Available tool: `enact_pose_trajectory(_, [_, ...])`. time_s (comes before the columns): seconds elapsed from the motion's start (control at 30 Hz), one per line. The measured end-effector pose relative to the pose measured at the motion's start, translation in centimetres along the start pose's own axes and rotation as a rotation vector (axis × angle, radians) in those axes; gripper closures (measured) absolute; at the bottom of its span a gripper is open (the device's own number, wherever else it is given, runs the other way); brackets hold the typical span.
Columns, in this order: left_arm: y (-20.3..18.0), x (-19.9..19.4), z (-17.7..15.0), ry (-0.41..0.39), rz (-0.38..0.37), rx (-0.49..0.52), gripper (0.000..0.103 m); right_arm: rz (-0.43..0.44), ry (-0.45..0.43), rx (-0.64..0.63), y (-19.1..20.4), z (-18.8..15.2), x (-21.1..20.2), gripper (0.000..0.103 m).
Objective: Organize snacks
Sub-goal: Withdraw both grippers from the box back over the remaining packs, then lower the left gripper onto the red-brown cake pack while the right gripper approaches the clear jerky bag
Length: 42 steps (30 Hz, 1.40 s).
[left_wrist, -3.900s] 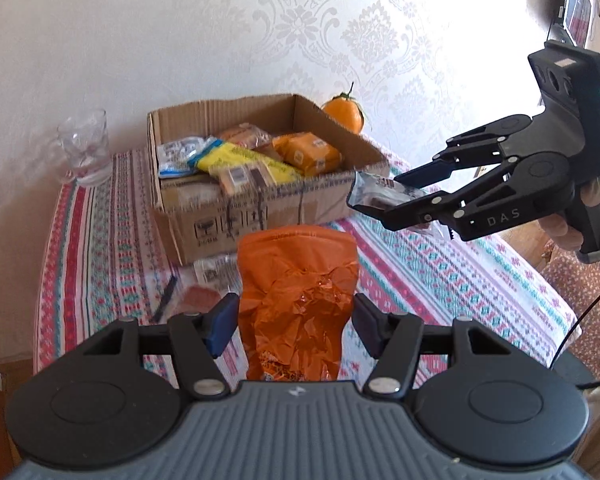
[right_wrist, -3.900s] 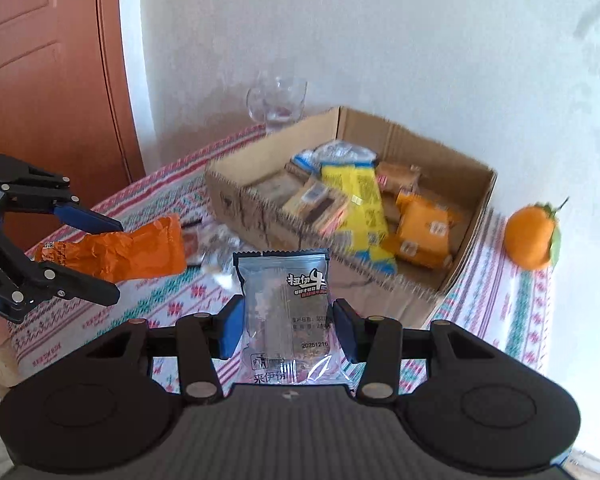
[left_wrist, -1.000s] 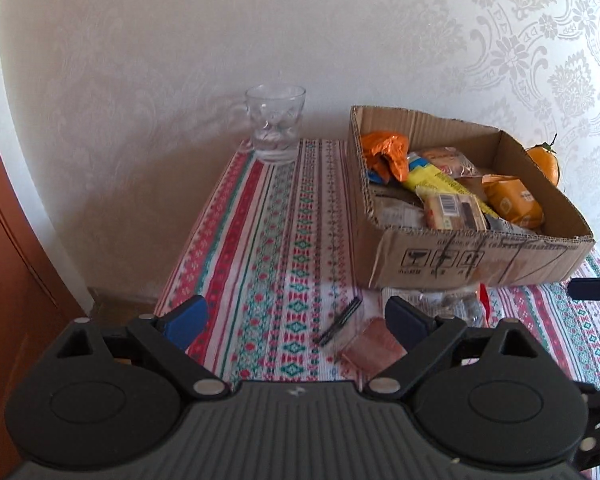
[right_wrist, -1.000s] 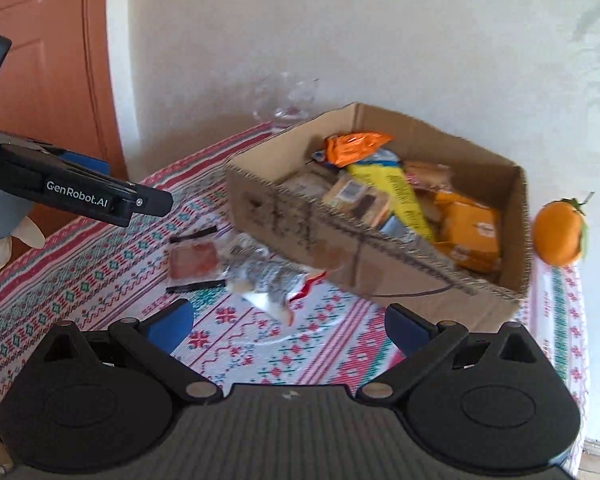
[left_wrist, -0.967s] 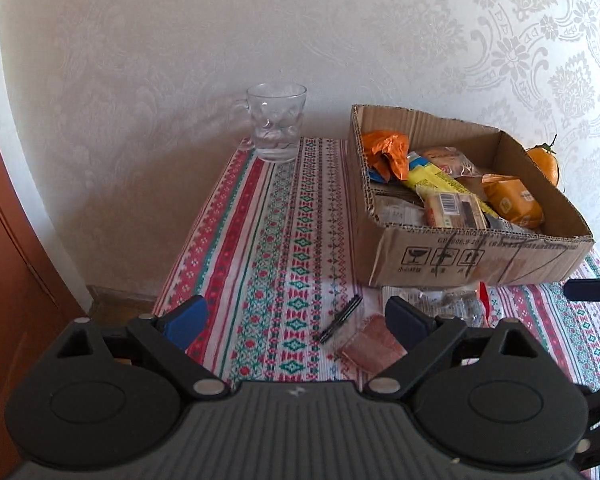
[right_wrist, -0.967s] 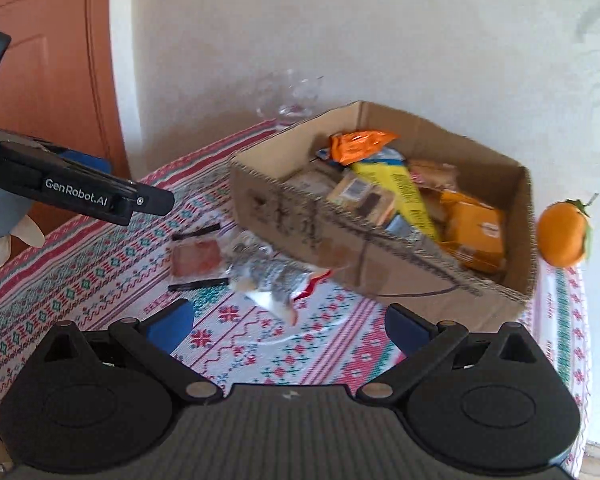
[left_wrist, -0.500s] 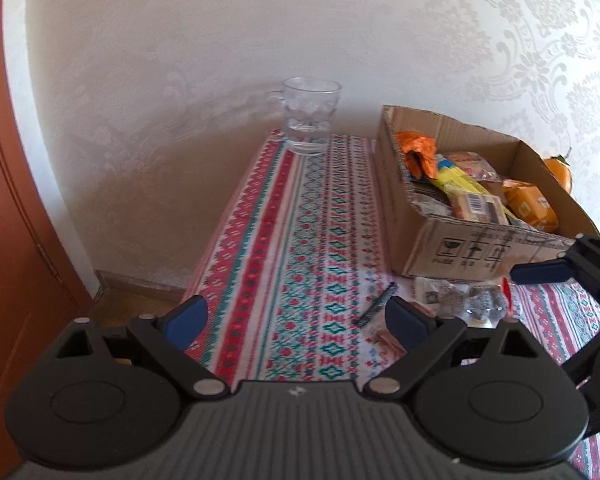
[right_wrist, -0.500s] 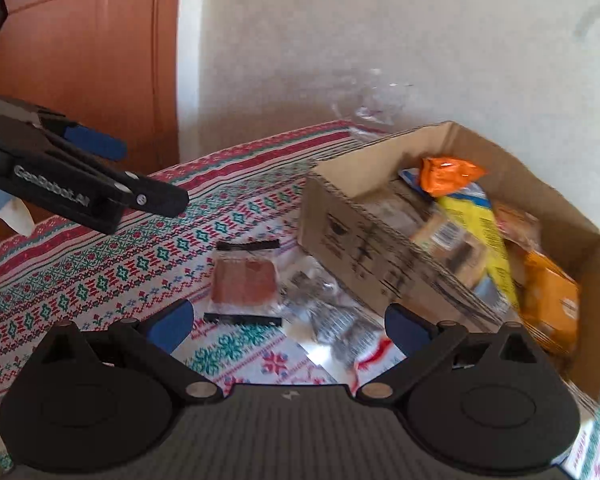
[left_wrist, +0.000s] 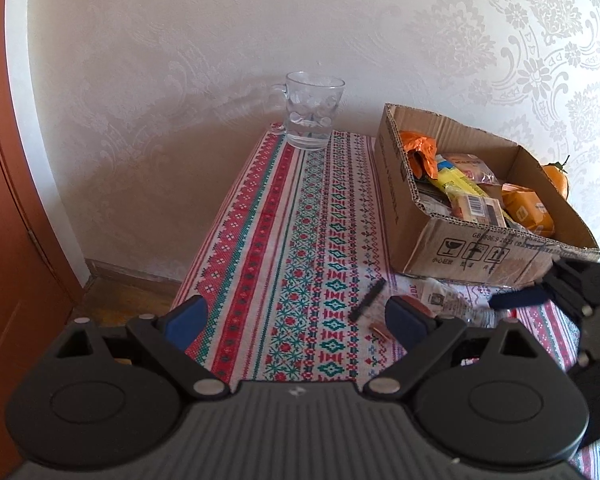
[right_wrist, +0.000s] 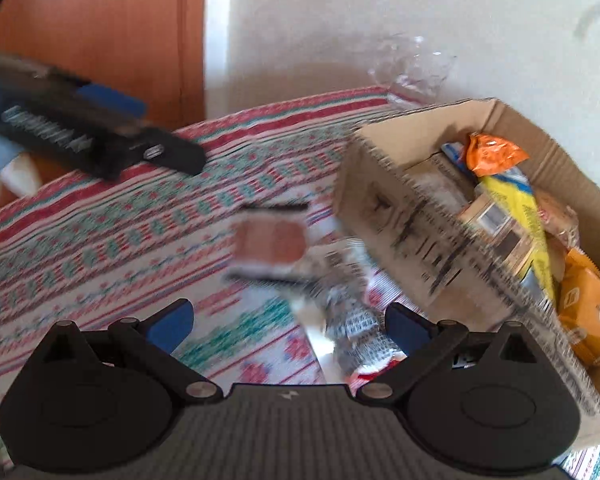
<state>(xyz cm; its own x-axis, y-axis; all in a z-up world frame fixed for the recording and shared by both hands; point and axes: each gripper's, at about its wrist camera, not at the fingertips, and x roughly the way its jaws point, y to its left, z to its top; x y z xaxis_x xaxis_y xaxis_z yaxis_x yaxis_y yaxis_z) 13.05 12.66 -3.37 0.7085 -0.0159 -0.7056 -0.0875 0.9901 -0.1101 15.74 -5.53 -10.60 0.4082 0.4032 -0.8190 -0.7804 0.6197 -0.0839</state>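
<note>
**Q:** Left wrist view: what is the step, and how is it done well?

**A:** Both tools are empty, so the next pick looks due. The left gripper (left_wrist: 296, 316), jaws wide apart, hovers level over the near edge of the striped tablecloth (left_wrist: 300, 240). The cardboard box (left_wrist: 452, 248) sits toward the far right corner; two loose packets lie just before its front wall. The right gripper (left_wrist: 540, 300) reaches in there, its spread unclear here.

**Q:** And the right wrist view?

**A:** Blurred. The right gripper (right_wrist: 288, 322), jaws apart, tilts down over a silver packet (right_wrist: 352, 320), a reddish packet (right_wrist: 270, 244) just beyond. Best to straddle one wrapper, close on its edge, and clear the box wall.
</note>
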Motion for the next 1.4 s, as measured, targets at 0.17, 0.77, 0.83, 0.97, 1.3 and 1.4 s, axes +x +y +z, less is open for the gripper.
enact_pose_trajectory(0.17, [-0.2,0.0,0.0,0.0,-0.007,0.003,0.008,0.074,0.021,-0.005,1.2,-0.9,-1.6,0.0])
enact_pose_trajectory(0.77, [-0.7,0.2,-0.1,0.022,-0.013,0.007,0.008,-0.086,-0.015,0.251,-1.0,-1.6,0.1,0.0])
enact_pose_trajectory(0.83, [-0.8,0.3,-0.2,0.025,-0.015,0.009,0.008,-0.092,-0.019,0.259,-0.9,-1.6,0.1,0.0])
enact_pose_trajectory(0.97, [-1.0,0.2,-0.3,0.027,-0.012,0.014,0.008,-0.116,-0.017,0.287,-1.0,-1.0,0.5,0.0])
enact_pose_trajectory(1.3, [-1.9,0.9,-0.2,0.045,-0.023,0.036,0.008,-0.133,-0.036,0.293,-0.6,-1.3,-1.1,0.048])
enact_pose_trajectory(1.4, [-2.6,1.3,-0.2,0.053,-0.038,0.055,0.008,-0.135,-0.034,0.301,-0.6,-1.9,-1.6,0.049])
